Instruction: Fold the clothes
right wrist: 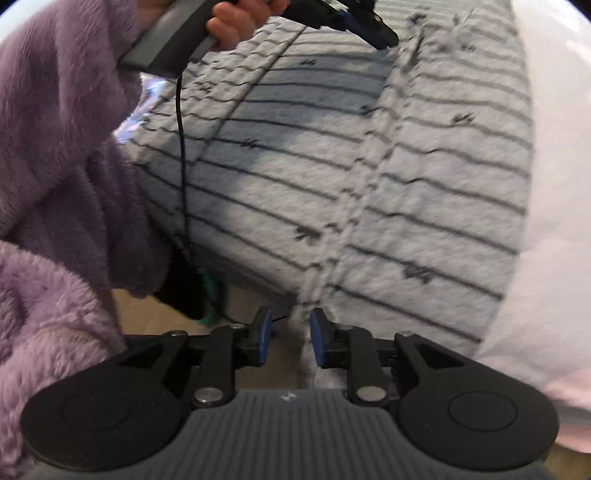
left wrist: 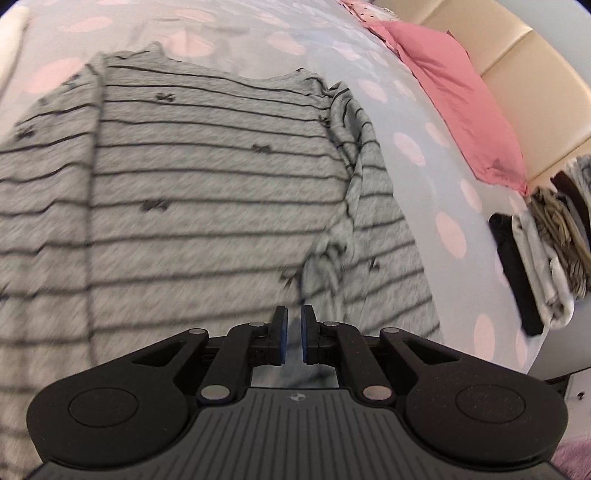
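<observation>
Left gripper (left wrist: pixel 294 332) nearest the lens: blue pads a narrow slit apart, pale cloth blurred between them; whether they pinch it cannot be told. Right gripper (right wrist: pixel 291 336): pads wider apart, the hem of the grey striped top (left wrist: pixel 192 177) hanging in the gap, neither pad visibly pressing it.

The top lies spread flat on the spotted bedsheet (left wrist: pixel 424 110), neckline at the far end in the left view. A sleeve (left wrist: pixel 369 206) is folded inward along the right side, its edge forming a raised ridge down the body. In the right view the near hem hangs over the bed edge, with floor showing below it.

Right of the sleeve, a strip of bare sheet runs to a stack of folded clothes (left wrist: pixel 543 258) near the bed's right edge. Beyond that, a pink pillow (left wrist: pixel 461 99) rests against the cream headboard (left wrist: pixel 528 74).

In the right view, the person's purple fleece sleeve (right wrist: pixel 62 155) crowds the left side. Further off, the left hand (right wrist: pixel 236 22) grips the other tool above the far part of the top, with a black cable (right wrist: pixel 181 147) hanging from it.
</observation>
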The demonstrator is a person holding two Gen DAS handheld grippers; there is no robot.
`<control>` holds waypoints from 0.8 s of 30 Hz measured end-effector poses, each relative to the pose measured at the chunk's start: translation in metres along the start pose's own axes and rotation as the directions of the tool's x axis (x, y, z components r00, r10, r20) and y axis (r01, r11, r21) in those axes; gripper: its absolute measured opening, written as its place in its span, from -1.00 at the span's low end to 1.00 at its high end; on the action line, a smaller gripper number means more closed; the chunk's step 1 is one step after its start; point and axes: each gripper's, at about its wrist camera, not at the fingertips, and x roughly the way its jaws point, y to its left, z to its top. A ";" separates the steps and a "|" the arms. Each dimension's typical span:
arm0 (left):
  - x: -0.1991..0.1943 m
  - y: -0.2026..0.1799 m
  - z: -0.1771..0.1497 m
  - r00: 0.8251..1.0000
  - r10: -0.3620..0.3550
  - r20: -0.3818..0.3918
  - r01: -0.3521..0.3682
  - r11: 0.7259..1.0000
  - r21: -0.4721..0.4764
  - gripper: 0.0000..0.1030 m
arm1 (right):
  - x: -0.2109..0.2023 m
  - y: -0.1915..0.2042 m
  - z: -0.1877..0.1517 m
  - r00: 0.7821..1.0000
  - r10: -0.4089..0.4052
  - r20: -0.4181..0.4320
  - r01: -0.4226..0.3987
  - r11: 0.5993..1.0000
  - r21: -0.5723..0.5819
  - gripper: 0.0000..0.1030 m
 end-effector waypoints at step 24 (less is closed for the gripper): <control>-0.085 -0.006 -0.181 0.995 0.085 -0.047 -0.082 0.995 0.062 -0.67 | 0.000 0.027 -0.010 0.968 -0.245 -0.061 0.233 0.959 -0.160 -0.23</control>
